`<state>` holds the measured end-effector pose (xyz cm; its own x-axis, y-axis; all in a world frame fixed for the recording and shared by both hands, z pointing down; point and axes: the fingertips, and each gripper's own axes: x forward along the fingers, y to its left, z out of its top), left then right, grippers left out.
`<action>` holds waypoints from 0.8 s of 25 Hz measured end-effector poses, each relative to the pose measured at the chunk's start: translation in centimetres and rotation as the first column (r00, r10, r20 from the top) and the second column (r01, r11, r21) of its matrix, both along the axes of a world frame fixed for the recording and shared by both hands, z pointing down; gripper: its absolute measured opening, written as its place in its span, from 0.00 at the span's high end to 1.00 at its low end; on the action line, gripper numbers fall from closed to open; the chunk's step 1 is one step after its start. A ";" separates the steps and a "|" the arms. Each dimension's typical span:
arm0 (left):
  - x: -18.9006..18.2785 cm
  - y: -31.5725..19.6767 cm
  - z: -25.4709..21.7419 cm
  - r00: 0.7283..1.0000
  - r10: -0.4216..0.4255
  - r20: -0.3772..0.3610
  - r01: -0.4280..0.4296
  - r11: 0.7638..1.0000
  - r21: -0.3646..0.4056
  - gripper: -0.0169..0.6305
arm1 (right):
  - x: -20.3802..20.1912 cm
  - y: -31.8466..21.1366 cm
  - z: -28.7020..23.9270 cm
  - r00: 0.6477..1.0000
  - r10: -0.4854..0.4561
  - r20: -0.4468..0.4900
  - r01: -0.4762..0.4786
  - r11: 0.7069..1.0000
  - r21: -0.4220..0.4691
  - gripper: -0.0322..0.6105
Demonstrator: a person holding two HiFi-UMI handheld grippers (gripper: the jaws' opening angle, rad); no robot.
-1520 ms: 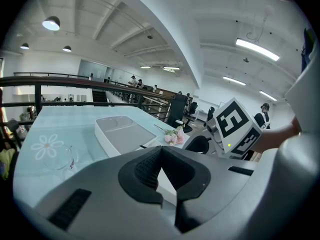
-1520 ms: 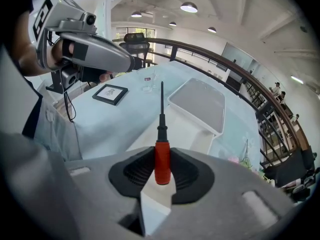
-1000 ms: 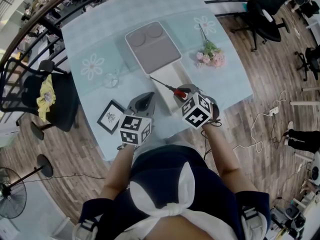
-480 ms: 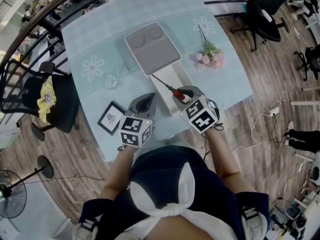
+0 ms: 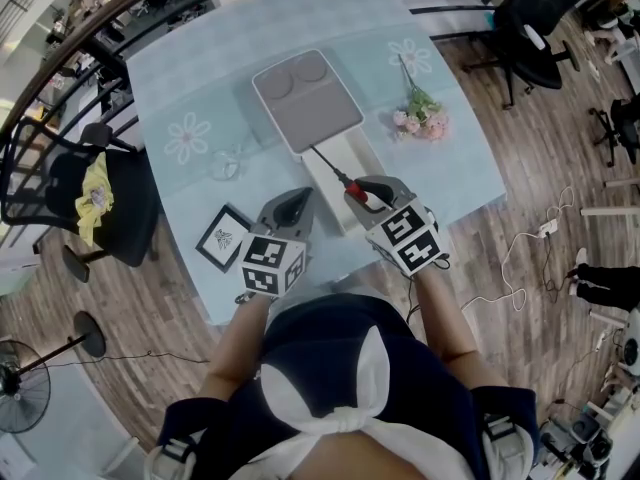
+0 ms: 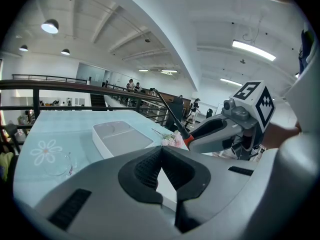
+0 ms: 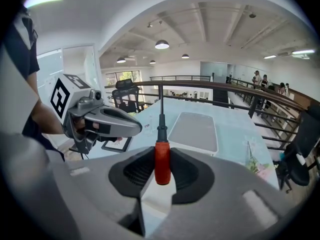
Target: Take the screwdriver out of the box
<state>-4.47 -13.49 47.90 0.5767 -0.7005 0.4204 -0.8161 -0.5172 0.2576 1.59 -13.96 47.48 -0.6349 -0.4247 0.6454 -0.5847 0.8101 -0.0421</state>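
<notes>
Since the earlier frame your right gripper (image 5: 365,192) has risen and rolled, its jaws pinching the screwdriver (image 5: 340,175) by the red handle. The shaft slants above the open box (image 5: 373,158), seemingly lifted out. Your left gripper (image 5: 291,204) hovers, jaws pressed together, empty. Remaining: carry it clear.

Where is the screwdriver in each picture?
Head view: middle, screwdriver held by the right hand-held gripper.
Left gripper view: right of middle, slanting up.
Right gripper view: dead centre, red handle between the jaws.
Shared landmark: the grey tray.
</notes>
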 end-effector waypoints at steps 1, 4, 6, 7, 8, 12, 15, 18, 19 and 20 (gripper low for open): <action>0.0 -0.1 -0.2 1.000 0.001 -0.001 -0.001 1.000 0.002 0.95 | 0.0 -0.1 -0.3 1.000 0.004 0.015 -0.004 1.000 0.004 0.80; 0.2 -0.2 -0.7 1.000 0.004 -0.003 -0.004 1.000 0.011 0.95 | 0.0 -0.3 -0.9 0.999 0.019 0.047 -0.019 1.000 0.018 0.80; 0.4 -0.2 -1.0 1.000 0.006 -0.005 -0.006 1.000 0.020 0.95 | 0.0 -0.3 -1.3 0.997 0.028 0.066 -0.030 0.999 0.026 0.80; 0.5 -0.2 -1.1 1.000 0.007 -0.006 -0.007 1.000 0.024 0.95 | 0.0 -0.3 -1.5 0.996 0.033 0.078 -0.035 0.999 0.030 0.80; 0.6 -0.2 -1.3 1.000 0.007 -0.005 -0.007 1.000 0.027 0.95 | 0.0 -0.3 -1.7 0.995 0.037 0.092 -0.040 0.999 0.033 0.80; 0.7 -0.3 -1.7 1.000 0.011 -0.006 -0.011 0.999 0.039 0.95 | -0.1 -0.1 -2.2 0.989 0.050 0.139 -0.056 0.998 0.042 0.80; 0.9 -0.3 -2.0 1.000 0.015 -0.006 -0.014 0.999 0.047 0.95 | 0.0 0.0 -2.7 0.985 0.060 0.161 -0.071 0.996 0.058 0.80; 1.2 -0.3 -2.2 1.000 0.019 -0.001 -0.019 0.998 0.054 0.95 | -0.1 0.2 -3.1 0.983 0.058 0.177 -0.072 0.995 0.070 0.80; 1.3 -0.3 -2.3 1.000 0.021 -0.001 -0.021 0.998 0.055 0.95 | -0.1 0.3 -3.2 0.982 0.056 0.183 -0.070 0.995 0.072 0.80; 1.3 -0.3 -2.3 1.000 0.022 0.000 -0.022 0.998 0.056 0.95 | -0.2 0.4 -3.3 0.980 0.054 0.189 -0.069 0.995 0.071 0.80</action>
